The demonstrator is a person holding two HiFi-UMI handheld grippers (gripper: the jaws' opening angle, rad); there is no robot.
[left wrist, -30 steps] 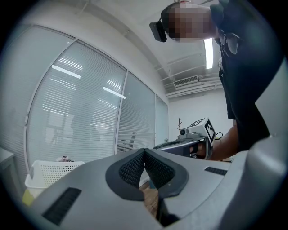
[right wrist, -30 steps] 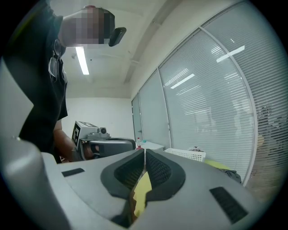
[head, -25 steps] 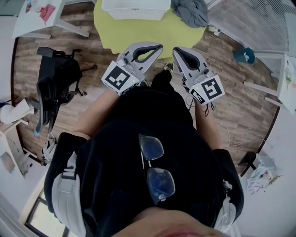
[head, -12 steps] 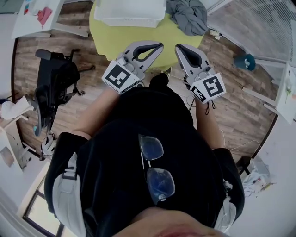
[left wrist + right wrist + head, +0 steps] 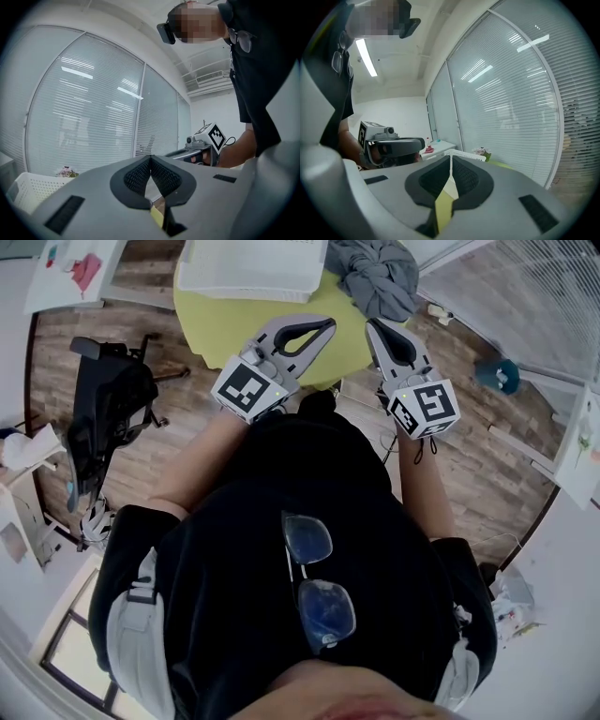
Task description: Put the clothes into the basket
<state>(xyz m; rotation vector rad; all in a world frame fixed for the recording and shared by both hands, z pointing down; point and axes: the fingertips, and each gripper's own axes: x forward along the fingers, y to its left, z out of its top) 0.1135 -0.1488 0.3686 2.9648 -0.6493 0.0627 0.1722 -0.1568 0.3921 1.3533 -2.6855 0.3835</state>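
I hold both tools out in front of me, side by side, pointing toward the round yellow-green bench (image 5: 211, 320). My left tool (image 5: 327, 323) is clenched, its jaws meeting tip to tip with nothing between them. My right tool (image 5: 372, 325) is clenched the same way and is also empty. The grey clothes (image 5: 380, 277) lie in a crumpled heap at the bench's far right edge, just beside the white basket (image 5: 248, 282) and outside it. Both tools are apart from the heap. A black chair (image 5: 108, 418) stands on the wooden floor (image 5: 183, 418) to my left.
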